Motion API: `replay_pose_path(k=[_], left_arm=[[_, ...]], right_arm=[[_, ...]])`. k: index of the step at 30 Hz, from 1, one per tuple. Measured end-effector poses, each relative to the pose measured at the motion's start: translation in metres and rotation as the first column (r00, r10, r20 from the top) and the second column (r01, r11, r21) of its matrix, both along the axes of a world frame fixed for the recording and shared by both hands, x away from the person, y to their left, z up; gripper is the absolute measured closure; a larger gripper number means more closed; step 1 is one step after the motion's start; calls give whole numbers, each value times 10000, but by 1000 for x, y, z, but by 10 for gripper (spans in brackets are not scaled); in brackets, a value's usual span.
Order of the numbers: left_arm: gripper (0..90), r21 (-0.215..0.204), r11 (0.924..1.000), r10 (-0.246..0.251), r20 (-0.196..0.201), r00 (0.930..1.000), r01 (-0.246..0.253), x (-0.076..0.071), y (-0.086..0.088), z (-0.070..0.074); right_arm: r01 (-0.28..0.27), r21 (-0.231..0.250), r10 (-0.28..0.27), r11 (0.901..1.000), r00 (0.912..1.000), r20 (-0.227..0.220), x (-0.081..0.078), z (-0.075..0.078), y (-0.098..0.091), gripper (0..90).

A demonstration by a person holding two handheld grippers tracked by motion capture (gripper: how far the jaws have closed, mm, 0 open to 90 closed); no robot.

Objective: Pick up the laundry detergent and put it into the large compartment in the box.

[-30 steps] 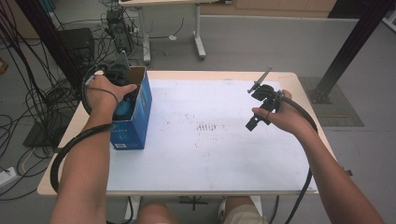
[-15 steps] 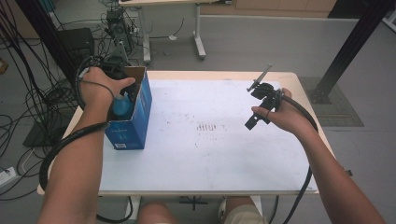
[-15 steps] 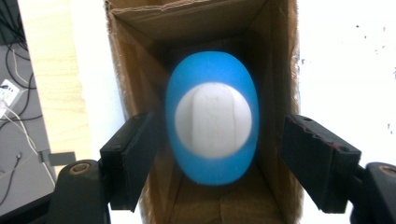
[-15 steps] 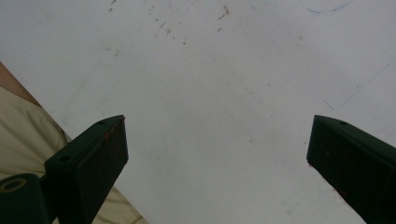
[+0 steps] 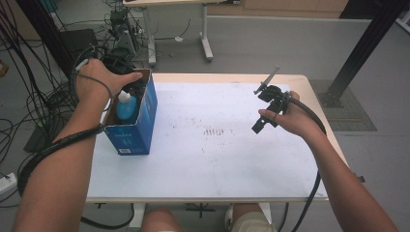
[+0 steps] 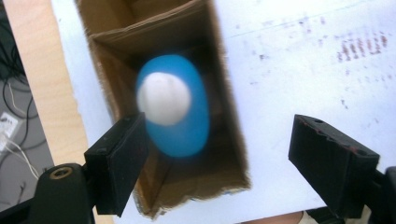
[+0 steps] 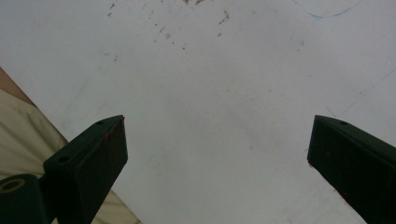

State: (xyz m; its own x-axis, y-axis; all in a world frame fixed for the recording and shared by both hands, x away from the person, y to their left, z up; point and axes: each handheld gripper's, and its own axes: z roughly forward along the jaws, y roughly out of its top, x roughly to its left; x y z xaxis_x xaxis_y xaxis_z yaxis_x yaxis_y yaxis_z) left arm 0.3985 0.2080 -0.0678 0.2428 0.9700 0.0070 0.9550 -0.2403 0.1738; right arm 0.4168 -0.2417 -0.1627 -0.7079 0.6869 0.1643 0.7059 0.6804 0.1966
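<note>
Bottle: the blue bottle [image 6: 173, 107] stands in the box [image 5: 140, 133], below my left gripper [image 6: 217, 154].
Left jaws: apart, just been opening, clamping nothing.
Right gripper [image 7: 217, 154]: jaws apart, hand over the table [image 5: 217, 159].

Lab: cables [image 5: 34, 96], bare work tables [image 5: 309, 159]

overall light: bright and even, pretty soft, seems to come from overhead
glare: white table [image 5: 203, 159] top is a bit washed out
shadows: faint on the table, inside of the blue box [image 5: 140, 125] goes dark
blur: blue bottle [image 6: 175, 105] in the left gripper view is smeared, probably motion blur
focus: near black jaws soft in both gripper views
right gripper view: flat, low contrast
high view: sharp enough, slightly grainy at the far edges
</note>
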Motion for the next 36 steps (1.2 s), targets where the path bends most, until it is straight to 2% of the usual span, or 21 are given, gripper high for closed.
replay_pose_path(k=[4,8,13,16,23,24,25,28,30,31,32,33,34,36], left_arm=[[182,-158,9981,-596,58,9982,597,-10,-10,4],[167,-295,9921,-1213,110,9926,1216,-17,-18,6],[154,-326,9792,-1997,242,9795,2005,-24,-30,9],[148,-270,9664,-2549,278,9666,2556,-26,-40,8],[118,-42,9186,-3949,250,9184,3951,-31,-69,4],[119,-86,9081,-4182,312,9078,4186,-33,-74,2],[118,-115,9018,-4314,317,9016,4319,-33,-76,1],[110,-35,8694,-4939,204,8693,4941,-34,-88,-2],[80,66,8450,-5348,134,8449,5348,-35,-97,-4],[80,131,8313,-5558,138,8312,5556,-36,-101,-4],[83,246,8123,-5831,158,8122,5827,-38,-107,-5],[84,281,8011,-5985,178,8010,5979,-39,-110,-5],[84,290,7934,-6086,194,7932,6080,-40,-112,-5],[84,295,7716,-6360,252,7712,6354,-43,-116,-5]], right_arm=[[-40,21,40,10000,10000,17,1,0,1,50],[-46,-12,46,10000,10000,-10,2,0,2,49],[-6,-13,6,10000,10000,-63,8,0,3,47],[-25,-19,25,10000,10000,-45,12,-1,2,46],[-35,-68,34,10000,9999,-99,21,-2,2,45],[-25,-87,24,10000,9999,-138,22,-1,2,46],[-27,-67,26,10000,9999,-115,22,-1,1,46],[39,-93,-40,9999,9999,-133,23,-1,-1,46],[74,-76,-75,9999,9999,-155,23,-2,-3,45],[103,-81,-104,9999,9998,-157,24,-1,-4,45],[135,-82,-136,9999,9998,-154,24,-2,-5,45],[168,-82,-170,9998,9997,-177,25,-1,-7,45],[192,-90,-193,9998,9996,-182,25,-1,-7,45],[255,-77,-257,9996,9995,-209,25,-1,-8,45]])
